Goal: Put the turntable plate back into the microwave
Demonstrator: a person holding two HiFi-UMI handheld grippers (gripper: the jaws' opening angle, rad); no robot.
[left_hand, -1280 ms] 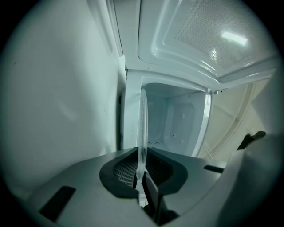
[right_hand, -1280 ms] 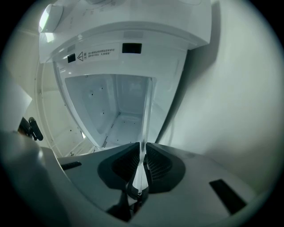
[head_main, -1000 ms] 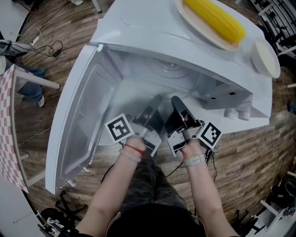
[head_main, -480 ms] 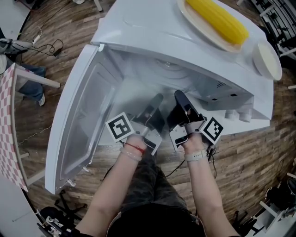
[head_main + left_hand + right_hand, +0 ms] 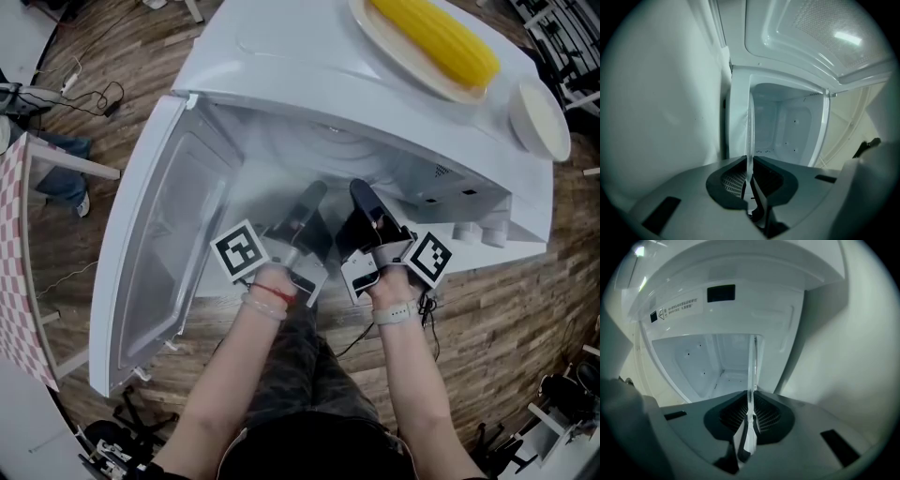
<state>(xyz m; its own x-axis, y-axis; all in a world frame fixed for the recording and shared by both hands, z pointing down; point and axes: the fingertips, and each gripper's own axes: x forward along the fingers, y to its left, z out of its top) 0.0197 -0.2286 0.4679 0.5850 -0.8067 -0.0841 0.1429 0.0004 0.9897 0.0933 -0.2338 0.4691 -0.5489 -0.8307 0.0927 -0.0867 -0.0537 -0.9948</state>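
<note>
**Glass plate held edge-on at the microwave mouth**

My left gripper (image 5: 749,165) and right gripper (image 5: 751,398) each have their ribbed jaws pinched onto the turntable plate (image 5: 750,136). From each gripper it shows as a thin, smooth, clear blade. It runs straight ahead into the glossy white microwave (image 5: 309,56) cavity.

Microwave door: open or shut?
Open. The door stands swung wide at the left, and the microwave cavity is exposed.

Room ahead inside microwave (image 5: 300,47) cavity; door (image 5: 164,234) swung left; turntable plate (image 5: 750,131) at mouth.
</note>
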